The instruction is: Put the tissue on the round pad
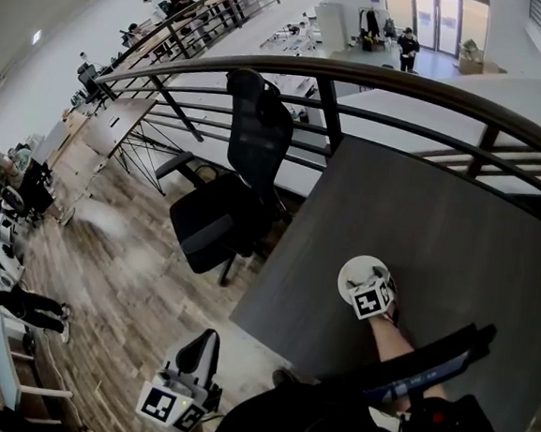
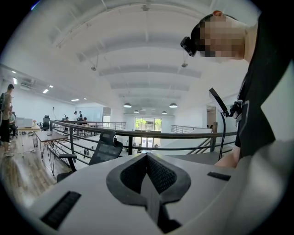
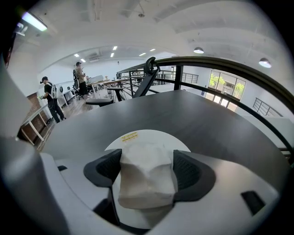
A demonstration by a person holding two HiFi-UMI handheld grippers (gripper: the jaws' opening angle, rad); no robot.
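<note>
Tissue (image 3: 146, 183) right up close, pinched between the wide-set jaws of the right hand-held gripper (image 3: 146, 163), low over the round pad (image 3: 161, 137) on the table (image 3: 193, 114). Left hand-held gripper (image 2: 148, 193) closed, empty. Danger: on release, the soft tissue could cling to a jaw and drag off.

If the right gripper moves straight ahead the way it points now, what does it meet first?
Probably the round pad, lying on the table just beyond the tissue that the right gripper holds. Depth is unclear.
</note>
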